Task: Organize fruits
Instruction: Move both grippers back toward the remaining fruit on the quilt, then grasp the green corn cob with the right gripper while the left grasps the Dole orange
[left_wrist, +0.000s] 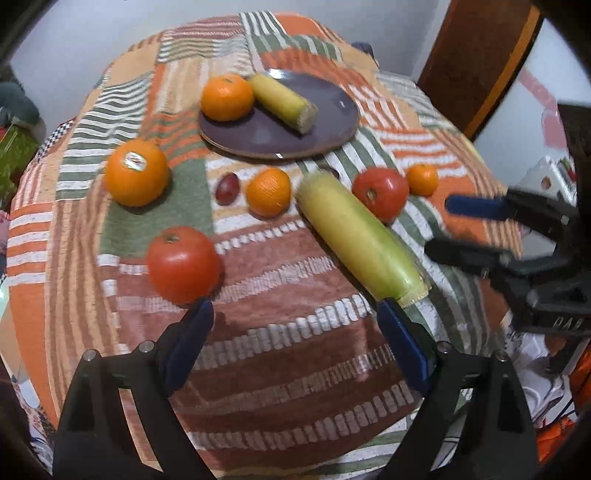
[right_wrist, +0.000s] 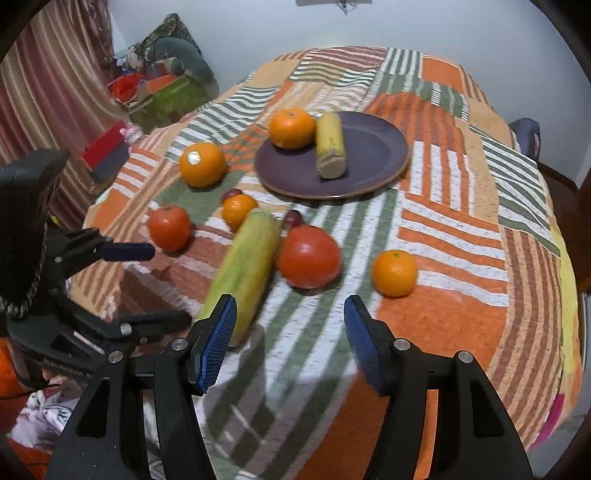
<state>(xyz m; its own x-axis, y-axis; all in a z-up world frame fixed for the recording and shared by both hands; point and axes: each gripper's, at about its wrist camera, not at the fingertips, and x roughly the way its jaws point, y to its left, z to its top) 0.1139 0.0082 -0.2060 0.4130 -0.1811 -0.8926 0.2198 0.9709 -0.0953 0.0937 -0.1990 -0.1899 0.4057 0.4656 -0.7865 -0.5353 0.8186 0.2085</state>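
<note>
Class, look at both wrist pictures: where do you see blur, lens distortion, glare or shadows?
Left wrist view: fisheye bends the table edge into a curve; the long corn is smeared, and a bright glint sits on the purple plate rim. Right wrist view: same bulging, dark corners; the near tomato is soft, and gripper shadows fall on the cloth.

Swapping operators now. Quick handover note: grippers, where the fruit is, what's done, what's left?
Left gripper: open, empty, above the cloth near the front tomato.
Right gripper: open, empty, beside the long yellow-green piece.
Done: one orange and a short yellow piece sit on the purple plate.
Left, all still on the tablecloth: stickered orange, two small oranges, two tomatoes, the long piece, two small dark-red fruits.
</note>
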